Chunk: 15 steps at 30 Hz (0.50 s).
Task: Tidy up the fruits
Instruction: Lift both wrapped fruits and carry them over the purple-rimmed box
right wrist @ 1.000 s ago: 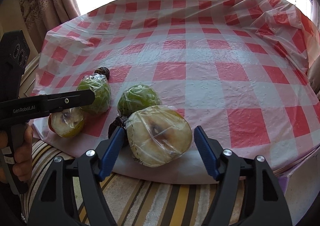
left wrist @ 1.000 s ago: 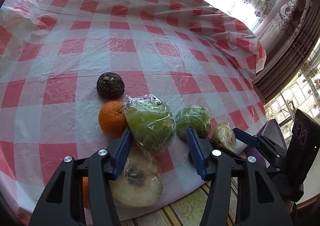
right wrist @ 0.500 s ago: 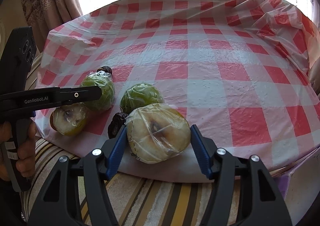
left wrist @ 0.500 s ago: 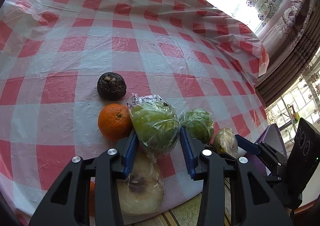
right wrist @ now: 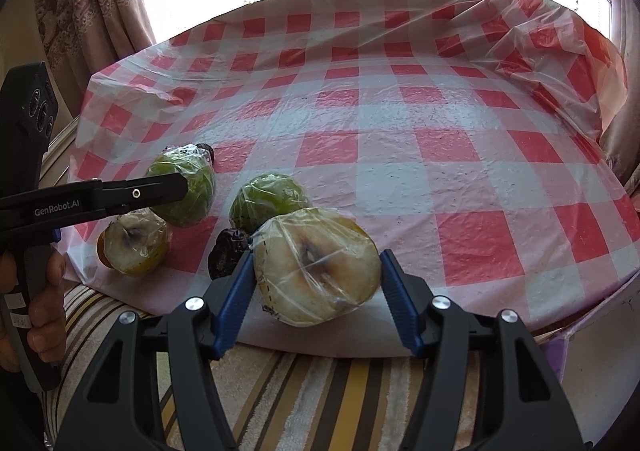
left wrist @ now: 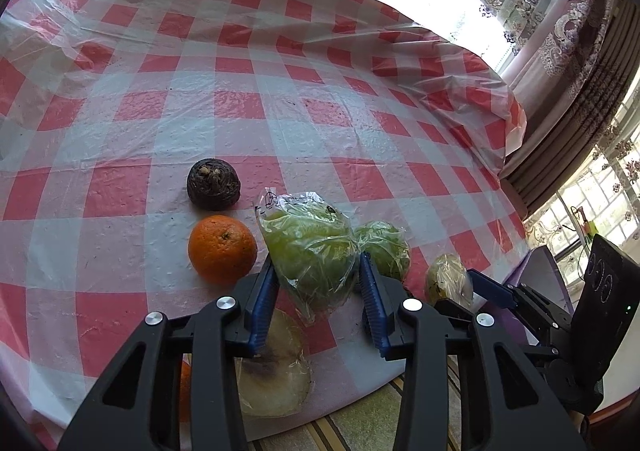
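Between the blue ribbed pads of the left gripper (left wrist: 318, 283) sits one green fruit in crinkled clear wrap (left wrist: 308, 247); the jaws have just been closing and now pinch its sides. Just left of that gripper lies one round, dimpled orange (left wrist: 222, 250), and beyond it one dark, rough, knobbly ball (left wrist: 214, 183). To its right is a second wrapped green fruit (left wrist: 386, 247), rounder. Under its left finger lies one pale cut fruit half in film (left wrist: 276, 367), with a sliver of orange beside it, perhaps a second orange.

The right gripper (right wrist: 316, 283) has also just been closing, and its pads press a second wrapped cut half (right wrist: 316, 265), flat face up, brown at the core. Left of it lies one shrivelled dark lump (right wrist: 228, 251). Everything rests on the glossy red-and-white checked plastic tablecloth (right wrist: 400, 139).
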Each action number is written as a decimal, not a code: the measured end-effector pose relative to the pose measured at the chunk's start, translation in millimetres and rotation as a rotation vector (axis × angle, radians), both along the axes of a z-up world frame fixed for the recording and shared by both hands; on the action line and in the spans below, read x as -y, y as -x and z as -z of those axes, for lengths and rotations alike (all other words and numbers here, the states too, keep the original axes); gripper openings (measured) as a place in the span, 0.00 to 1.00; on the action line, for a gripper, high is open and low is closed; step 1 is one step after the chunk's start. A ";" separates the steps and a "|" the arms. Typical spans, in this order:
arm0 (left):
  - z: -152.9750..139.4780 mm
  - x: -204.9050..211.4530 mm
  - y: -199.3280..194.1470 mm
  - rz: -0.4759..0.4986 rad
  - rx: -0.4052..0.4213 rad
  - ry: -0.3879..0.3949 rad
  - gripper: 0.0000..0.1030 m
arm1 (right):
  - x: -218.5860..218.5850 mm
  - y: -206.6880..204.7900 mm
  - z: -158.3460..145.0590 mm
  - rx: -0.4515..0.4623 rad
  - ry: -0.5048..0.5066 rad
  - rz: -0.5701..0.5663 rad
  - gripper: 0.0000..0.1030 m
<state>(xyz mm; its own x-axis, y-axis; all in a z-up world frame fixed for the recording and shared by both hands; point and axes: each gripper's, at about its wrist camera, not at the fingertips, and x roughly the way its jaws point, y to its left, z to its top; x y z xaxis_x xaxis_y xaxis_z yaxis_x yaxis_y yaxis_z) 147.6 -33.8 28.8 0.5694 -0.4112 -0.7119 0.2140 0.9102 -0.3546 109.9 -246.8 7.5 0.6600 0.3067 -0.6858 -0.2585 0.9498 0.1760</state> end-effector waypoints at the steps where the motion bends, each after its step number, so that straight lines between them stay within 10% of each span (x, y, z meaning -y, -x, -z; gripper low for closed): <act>1: -1.0 0.0 0.5 0.001 0.005 0.000 0.37 | 0.5 0.6 -0.3 0.001 -0.001 0.003 0.61; 15: -24.8 18.8 8.6 0.052 0.055 -0.019 0.37 | 21.5 10.7 -9.7 0.009 -0.035 0.050 0.60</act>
<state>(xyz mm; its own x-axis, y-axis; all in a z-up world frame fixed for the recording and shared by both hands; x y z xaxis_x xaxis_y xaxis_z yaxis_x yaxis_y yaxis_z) 139.1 -52.6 53.6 0.5861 -0.4279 -0.6881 0.2798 0.9038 -0.3237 99.2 -268.4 17.2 0.6813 0.2972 -0.6689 -0.2127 0.9548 0.2076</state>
